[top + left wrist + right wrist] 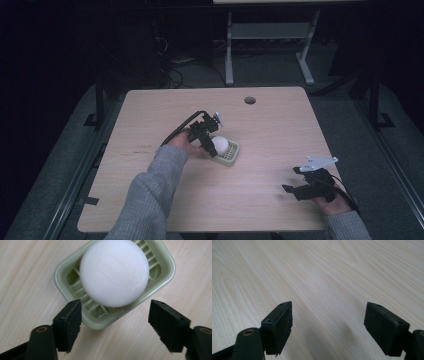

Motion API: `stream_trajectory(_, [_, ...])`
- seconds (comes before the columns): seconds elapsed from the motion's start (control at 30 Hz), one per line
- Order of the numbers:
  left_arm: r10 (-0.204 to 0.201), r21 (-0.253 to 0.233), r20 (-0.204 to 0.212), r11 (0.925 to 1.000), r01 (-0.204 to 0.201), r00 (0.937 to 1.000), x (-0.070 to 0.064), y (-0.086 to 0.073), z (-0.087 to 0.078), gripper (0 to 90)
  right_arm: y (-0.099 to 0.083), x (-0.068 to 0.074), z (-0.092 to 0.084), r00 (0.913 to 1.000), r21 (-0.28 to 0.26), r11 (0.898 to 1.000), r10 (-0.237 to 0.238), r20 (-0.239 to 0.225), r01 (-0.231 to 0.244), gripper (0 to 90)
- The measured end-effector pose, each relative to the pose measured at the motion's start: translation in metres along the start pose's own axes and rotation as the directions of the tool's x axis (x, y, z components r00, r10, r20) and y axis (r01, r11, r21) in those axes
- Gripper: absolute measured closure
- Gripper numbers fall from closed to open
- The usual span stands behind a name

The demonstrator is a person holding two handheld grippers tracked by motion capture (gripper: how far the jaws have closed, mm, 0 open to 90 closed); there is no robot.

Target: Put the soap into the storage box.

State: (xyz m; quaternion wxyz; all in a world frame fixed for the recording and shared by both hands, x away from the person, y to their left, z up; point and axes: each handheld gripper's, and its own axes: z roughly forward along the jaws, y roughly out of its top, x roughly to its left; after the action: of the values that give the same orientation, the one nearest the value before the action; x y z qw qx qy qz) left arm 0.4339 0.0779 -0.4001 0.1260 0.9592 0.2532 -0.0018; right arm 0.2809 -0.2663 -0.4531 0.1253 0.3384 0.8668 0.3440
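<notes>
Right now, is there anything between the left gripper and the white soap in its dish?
Nothing visible is in the way. The left gripper is open just above the near end of the green soap dish, where the white round soap lies. Bare table surrounds the dish.

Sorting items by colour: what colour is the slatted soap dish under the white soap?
Pale green soap dish, clearest in the left gripper view.

Room: dim, dark beyond the pale wooden table.
Round white soap bar: bright, nearly washed out.
Black gripper jaws: soft, perhaps out of focus.
Shadows: faint, blurred on the wood.
</notes>
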Motion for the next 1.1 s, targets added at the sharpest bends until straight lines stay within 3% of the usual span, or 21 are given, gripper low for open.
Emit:
stream_trajectory(0.13, [-0.004,0.011,0.020,0.9999,0.004,0.9998,0.000,-0.006,0.004,28.1,0.000,0.000,0.000,1.0000,0.000,1.000,-0.001,0.000,0.001,22.2])
stream_trajectory(0.3, [-0.016,-0.010,0.024,0.9998,0.016,0.9996,-0.001,-0.013,0.005,27.4,0.000,0.000,0.000,1.0000,0.001,1.000,0.000,0.000,0.000,22.2])
stream_trajectory(0.37, [0.005,-0.014,0.015,0.9999,-0.004,0.9999,-0.004,-0.014,0.005,27.5,0.000,0.000,0.001,1.0000,0.001,1.000,-0.008,0.001,0.008,22.2])
stream_trajectory(0.83, [-0.002,-0.047,0.048,0.9989,0.005,0.9989,-0.006,-0.013,0.007,25.9,0.001,0.001,0.002,0.9999,0.004,1.000,-0.016,-0.002,0.016,22.2])
stream_trajectory(1.1, [0.002,-0.009,0.072,1.0000,-0.002,0.9974,-0.009,-0.011,0.013,26.3,0.000,0.000,0.001,0.9999,0.003,1.000,-0.011,0.001,0.011,22.2])
